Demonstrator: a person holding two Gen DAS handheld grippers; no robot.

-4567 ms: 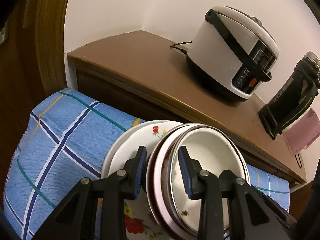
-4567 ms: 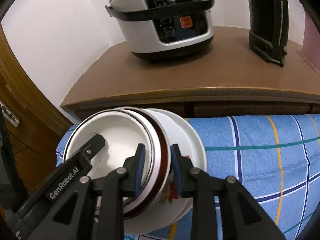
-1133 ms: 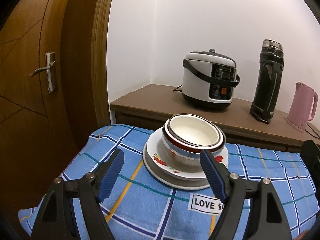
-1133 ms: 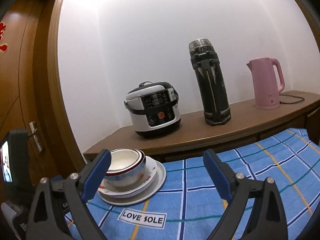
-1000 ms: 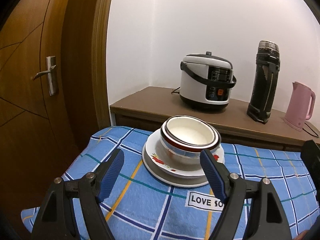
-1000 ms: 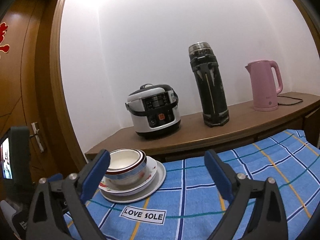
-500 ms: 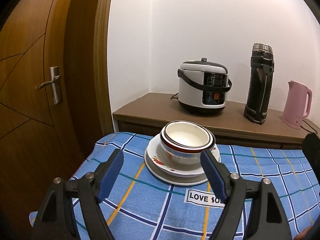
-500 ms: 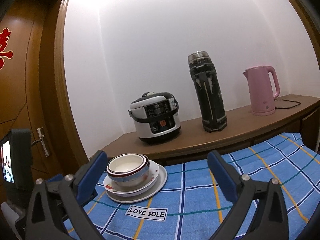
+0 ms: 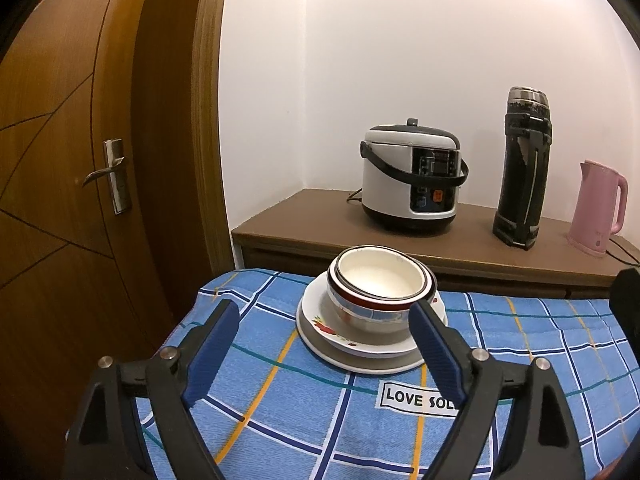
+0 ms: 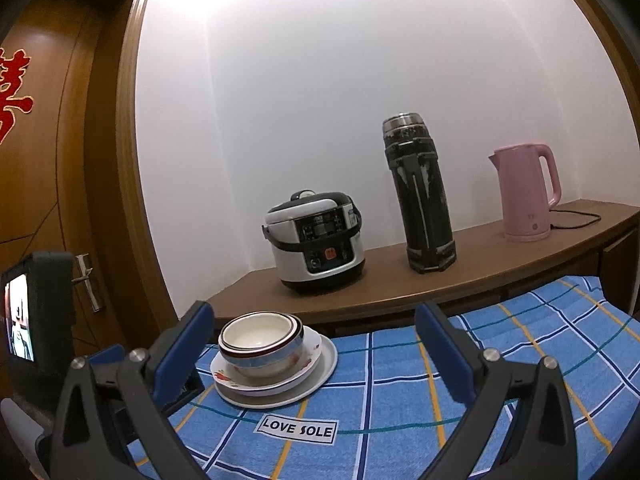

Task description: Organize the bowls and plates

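Left tongs (image 9: 320, 344) hang before the stack, jaws spreading to full width with nothing between them. On the blue checked tabletop (image 9: 520, 432), nested bowls (image 9: 380, 292) sit inside two stacked plates (image 9: 320, 320), all centred and level. Right tongs (image 10: 316, 360) stand wide open and empty, the stack low to their left. The stacking looks finished; best to draw both tongs straight away without brushing a rim.
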